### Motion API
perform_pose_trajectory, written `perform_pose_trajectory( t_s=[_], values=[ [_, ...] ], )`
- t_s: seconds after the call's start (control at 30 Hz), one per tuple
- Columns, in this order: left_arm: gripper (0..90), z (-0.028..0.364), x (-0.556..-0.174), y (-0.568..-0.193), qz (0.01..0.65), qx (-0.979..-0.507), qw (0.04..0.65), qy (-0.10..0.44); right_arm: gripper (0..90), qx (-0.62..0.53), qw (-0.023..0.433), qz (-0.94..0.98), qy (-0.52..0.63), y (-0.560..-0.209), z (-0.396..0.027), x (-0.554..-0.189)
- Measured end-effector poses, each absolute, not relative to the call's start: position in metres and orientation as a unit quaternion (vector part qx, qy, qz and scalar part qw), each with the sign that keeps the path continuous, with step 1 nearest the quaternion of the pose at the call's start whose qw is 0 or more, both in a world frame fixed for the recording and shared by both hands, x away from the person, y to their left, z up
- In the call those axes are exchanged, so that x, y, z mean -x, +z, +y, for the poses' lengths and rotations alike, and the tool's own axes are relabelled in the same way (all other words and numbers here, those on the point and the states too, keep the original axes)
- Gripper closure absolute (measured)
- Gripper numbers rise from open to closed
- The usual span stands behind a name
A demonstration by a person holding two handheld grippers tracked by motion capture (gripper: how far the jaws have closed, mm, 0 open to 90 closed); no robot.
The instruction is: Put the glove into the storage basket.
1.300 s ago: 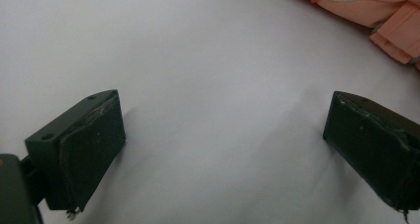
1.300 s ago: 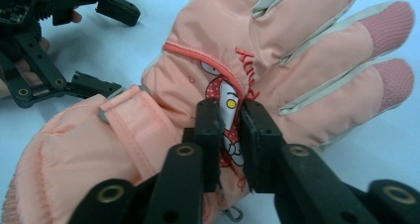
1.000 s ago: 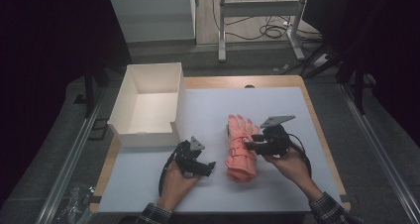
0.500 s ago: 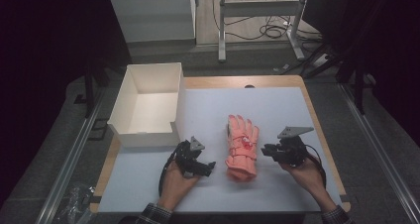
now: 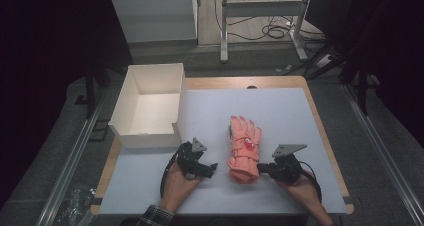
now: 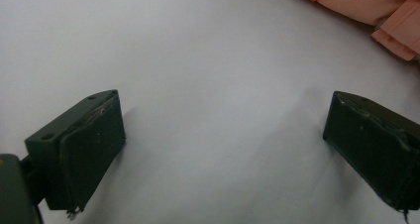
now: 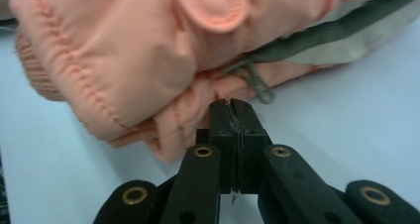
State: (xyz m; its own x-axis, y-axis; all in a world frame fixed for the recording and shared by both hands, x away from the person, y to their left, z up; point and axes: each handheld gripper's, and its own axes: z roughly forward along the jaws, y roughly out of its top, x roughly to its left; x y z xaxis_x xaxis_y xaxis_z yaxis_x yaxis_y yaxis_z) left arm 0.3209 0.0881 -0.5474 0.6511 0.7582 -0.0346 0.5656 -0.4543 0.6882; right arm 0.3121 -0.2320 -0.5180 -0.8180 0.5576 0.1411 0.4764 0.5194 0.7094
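Observation:
A salmon-pink padded glove [image 5: 244, 148] lies flat on the white table mat, fingers pointing away from me. My right gripper [image 5: 261, 168] rests low on the mat at the glove's right, level with the cuff. Its jaws have just been closing and now stand shut, pad against pad. In the right gripper view the gripper's tip [image 7: 231, 105] touches the edge of the glove [image 7: 148, 50], with no cloth seen between the pads. My left gripper [image 5: 210, 168] sits on the mat left of the cuff. It is open [image 6: 223, 149] over bare mat, the glove [image 6: 381, 6] beyond it.
An open white cardboard box [image 5: 131, 98] stands at the table's back left, empty inside. The white mat [image 5: 280, 106] covers most of the wooden tabletop. Cables trail from both grippers toward the front edge.
My right gripper has left the top of the glove, moved right and down toward the front edge, and settled beside the cuff. The left hand has not moved.

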Motion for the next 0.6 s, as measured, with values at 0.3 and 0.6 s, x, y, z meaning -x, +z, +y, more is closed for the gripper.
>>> perform_pose_trajectory(
  t_s=[0.3,0.6],
  values=[
    [2.4,0.088,-0.321,-0.547,0.393,-0.841,0.344,0.14,86.5,-0.289,0.045,0.869,0.4,-0.522,-0.218,-0.309],
    [2.4,0.089,-0.321,-0.547,0.393,-0.841,0.344,0.138,84.3,-0.282,0.043,0.87,0.402,-0.523,-0.205,-0.309]
  ],
)
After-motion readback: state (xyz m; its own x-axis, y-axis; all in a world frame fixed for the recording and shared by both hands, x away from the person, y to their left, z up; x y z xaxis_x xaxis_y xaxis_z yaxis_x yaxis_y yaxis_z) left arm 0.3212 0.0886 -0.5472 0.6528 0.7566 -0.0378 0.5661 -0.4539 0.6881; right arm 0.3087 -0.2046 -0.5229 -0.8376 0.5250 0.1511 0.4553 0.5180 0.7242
